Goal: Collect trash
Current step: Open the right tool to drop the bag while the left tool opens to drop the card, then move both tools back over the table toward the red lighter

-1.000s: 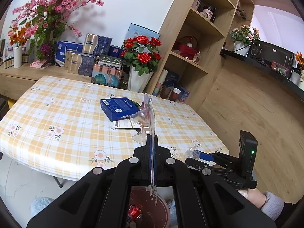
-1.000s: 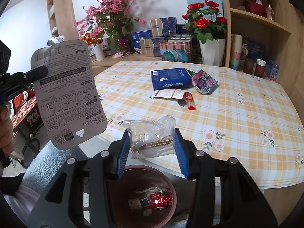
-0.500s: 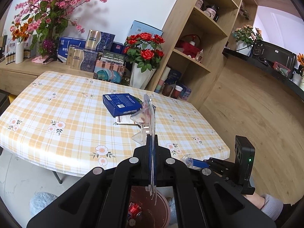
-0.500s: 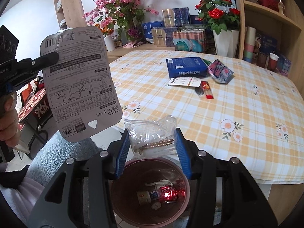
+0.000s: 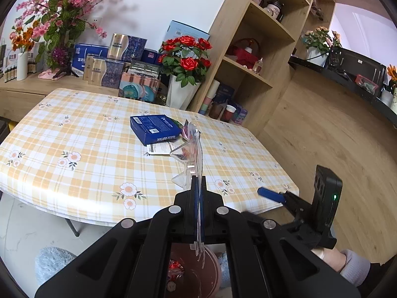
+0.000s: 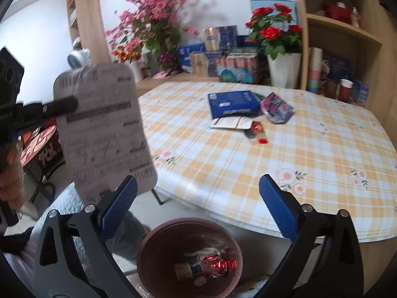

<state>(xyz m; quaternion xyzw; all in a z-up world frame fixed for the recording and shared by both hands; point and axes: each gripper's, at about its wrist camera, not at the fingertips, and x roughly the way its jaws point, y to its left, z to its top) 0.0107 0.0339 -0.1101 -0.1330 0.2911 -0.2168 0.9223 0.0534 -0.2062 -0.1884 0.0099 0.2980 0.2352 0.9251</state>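
Note:
My left gripper (image 5: 197,181) is shut on a clear plastic blister pack (image 5: 191,154), seen edge-on; its printed card back (image 6: 101,129) shows in the right wrist view. My right gripper (image 6: 197,193) is open and empty above a brown trash bin (image 6: 148,255) that holds wrappers and a clear bag (image 6: 211,243). The bin (image 5: 211,270) also shows below my left gripper. On the checked table (image 6: 223,164) lie a blue box (image 6: 230,103), a pink wrapper (image 6: 275,106), a white card (image 6: 230,123) and a red wrapper (image 6: 258,131).
A white vase of red roses (image 6: 282,74) and several boxes (image 6: 220,57) stand behind the table. Wooden shelves (image 5: 250,57) rise at the right. A grey fluffy rug (image 5: 52,265) lies on the floor beside the bin.
My right gripper has opened and the clear bag with screws it held has dropped into the bin. My left gripper still holds the blister pack, now nearer the bin.

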